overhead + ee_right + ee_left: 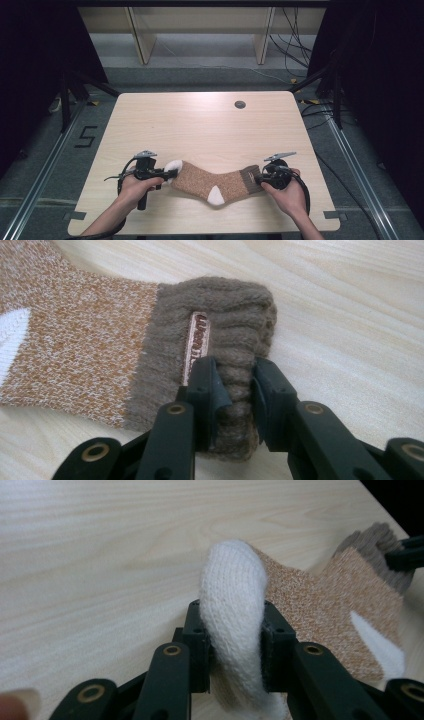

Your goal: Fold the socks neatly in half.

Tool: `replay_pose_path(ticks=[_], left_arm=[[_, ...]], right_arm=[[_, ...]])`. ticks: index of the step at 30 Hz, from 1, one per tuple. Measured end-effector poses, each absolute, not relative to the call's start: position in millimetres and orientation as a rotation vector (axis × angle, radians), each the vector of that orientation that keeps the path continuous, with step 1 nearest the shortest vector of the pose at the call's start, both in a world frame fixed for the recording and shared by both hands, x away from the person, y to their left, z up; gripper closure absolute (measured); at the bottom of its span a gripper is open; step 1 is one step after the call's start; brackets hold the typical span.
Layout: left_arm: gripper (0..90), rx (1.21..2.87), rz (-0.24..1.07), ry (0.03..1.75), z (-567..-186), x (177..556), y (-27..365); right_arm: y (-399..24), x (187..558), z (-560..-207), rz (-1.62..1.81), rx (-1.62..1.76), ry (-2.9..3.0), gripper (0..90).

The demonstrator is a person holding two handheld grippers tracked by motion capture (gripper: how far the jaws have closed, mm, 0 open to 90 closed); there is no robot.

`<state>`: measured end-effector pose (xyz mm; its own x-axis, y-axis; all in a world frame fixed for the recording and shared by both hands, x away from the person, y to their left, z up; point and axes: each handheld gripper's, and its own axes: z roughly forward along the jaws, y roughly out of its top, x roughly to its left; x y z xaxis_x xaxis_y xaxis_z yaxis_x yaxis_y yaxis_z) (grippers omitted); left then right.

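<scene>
My left tool [170, 173] sits at about eight o'clock on the bench [200, 120], its jaws pinched on the white toe [234, 610] of the sock [210, 182]. In the left gripper view the toe bulges up between the two black pads, squeezed from both sides. From there the sock lies flat across the near half of the bench, running from eight o'clock toward four o'clock: speckled brown foot, a white heel patch [216, 196] pointing to six o'clock, then the darker ribbed cuff [225, 320]. A small pinkish label [196, 342] is sewn on the cuff, just left of my right tool's pads. My right tool [259, 178] at four o'clock grips the cuff's edge, the ribbing bunched between its jaws. My hands hold both tools low over the wood.
</scene>
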<state>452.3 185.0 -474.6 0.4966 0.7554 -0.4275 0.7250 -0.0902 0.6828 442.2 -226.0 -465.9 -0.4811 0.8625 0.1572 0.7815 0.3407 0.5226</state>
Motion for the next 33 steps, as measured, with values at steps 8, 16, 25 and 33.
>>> replay_pose_path(ticks=[8, 16, 25, 33], left_arm=[[70.9, 1.800, 0.057, 1.236, -457.1, 461.3, 185.2], [70.9, 1.816, 0.072, 1.240, -456.7, 466.7, 185.8], [70.9, 1.814, 0.073, 1.225, -450.2, 464.9, 181.1], [71.0, 1.808, 0.086, 1.213, -439.2, 465.9, 176.4]], right_arm=[[-221.0, 443.6, -467.7, 0.840, 1.500, 2.439, 72.5], [-218.9, 445.8, -467.9, 0.846, 1.495, 2.440, 72.5], [-216.5, 443.3, -468.2, 0.854, 1.498, 2.416, 72.3], [-214.1, 442.9, -468.0, 0.846, 1.502, 2.407, 72.4]])
